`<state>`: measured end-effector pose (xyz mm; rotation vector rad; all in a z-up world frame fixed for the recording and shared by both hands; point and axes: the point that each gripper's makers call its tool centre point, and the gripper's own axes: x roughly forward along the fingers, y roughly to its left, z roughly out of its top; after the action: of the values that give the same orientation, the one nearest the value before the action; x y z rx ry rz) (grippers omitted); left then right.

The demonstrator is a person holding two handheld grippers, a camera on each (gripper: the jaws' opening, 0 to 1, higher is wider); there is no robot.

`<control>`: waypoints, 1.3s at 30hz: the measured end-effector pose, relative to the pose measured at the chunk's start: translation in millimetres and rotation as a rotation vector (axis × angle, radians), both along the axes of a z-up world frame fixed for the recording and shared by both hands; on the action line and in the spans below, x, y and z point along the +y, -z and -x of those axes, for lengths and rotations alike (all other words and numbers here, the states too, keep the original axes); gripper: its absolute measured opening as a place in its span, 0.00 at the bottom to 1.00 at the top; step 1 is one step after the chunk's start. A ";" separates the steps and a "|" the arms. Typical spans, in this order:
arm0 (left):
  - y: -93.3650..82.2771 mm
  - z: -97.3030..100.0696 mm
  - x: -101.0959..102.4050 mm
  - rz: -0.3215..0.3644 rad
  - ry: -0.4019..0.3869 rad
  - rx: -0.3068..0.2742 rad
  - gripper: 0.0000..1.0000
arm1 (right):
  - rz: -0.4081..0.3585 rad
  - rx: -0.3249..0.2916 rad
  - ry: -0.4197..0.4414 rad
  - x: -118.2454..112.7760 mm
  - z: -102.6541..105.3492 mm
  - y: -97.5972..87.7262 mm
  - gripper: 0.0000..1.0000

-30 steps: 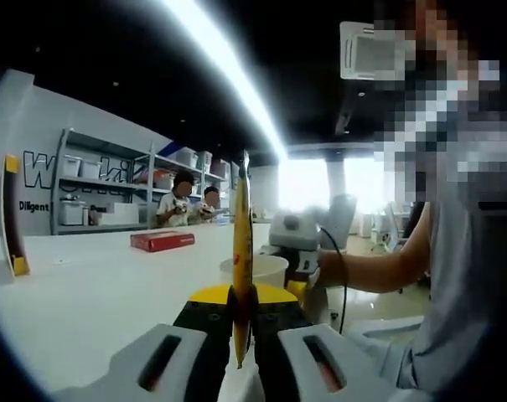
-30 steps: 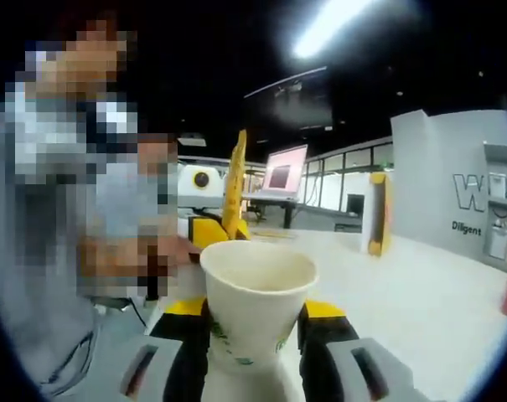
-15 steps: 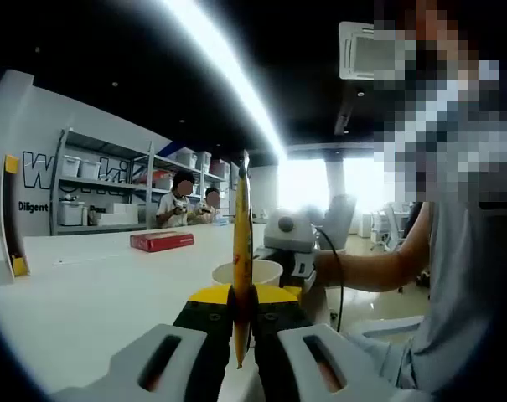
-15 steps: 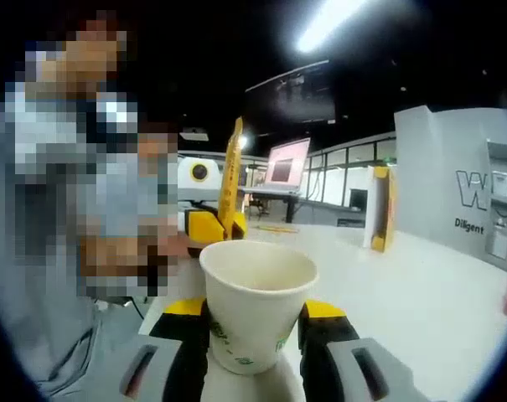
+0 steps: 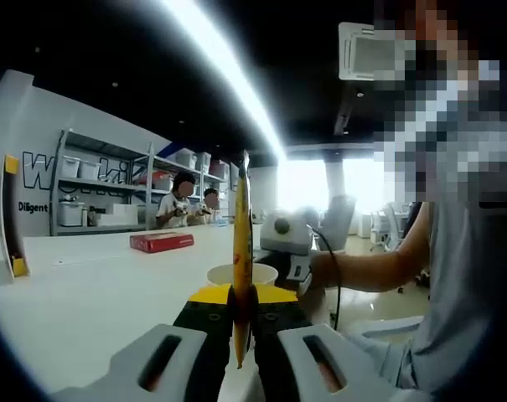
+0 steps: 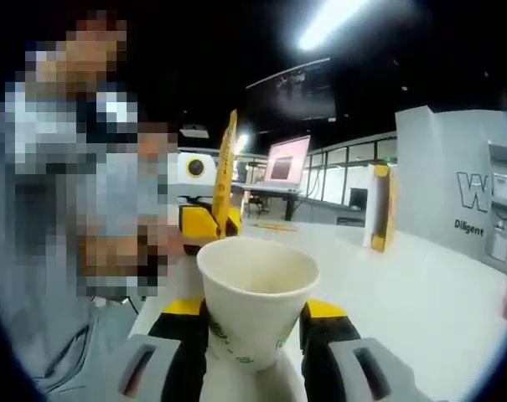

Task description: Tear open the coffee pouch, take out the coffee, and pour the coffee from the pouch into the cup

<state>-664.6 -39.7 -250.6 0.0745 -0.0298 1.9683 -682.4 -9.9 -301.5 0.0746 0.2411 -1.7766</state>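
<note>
Left gripper (image 5: 240,335): closed on the yellow coffee pouch (image 5: 241,260), which is held upright and edge-on between the jaws.
Right gripper (image 6: 257,335): clamped around the white paper cup (image 6: 255,301), held upright, mouth open.
Pouch relative to cup: seen beyond the cup's rim in the right gripper view, apart from it.
White table (image 5: 85,285): a red box (image 5: 162,241) is set far back.

Grey short-sleeved shirt (image 5: 467,276)
</note>
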 end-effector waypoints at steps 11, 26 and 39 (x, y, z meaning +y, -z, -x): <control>-3.2 0.2 -2.5 -0.021 -0.001 -0.004 0.11 | 0.002 -0.007 0.042 9.5 2.2 -2.3 0.63; -16.0 -27.3 -3.4 -0.067 0.067 -0.049 0.11 | 0.356 -0.057 0.014 41.9 -49.8 -110.2 0.46; -36.9 -71.4 4.2 -0.119 0.132 -0.108 0.10 | 0.371 -0.156 -0.172 -42.5 -91.1 -119.3 0.25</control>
<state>-593.2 -35.5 -213.7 0.0427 -0.2176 1.8360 -591.2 -52.5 -182.2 -0.0719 -0.1913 -1.6083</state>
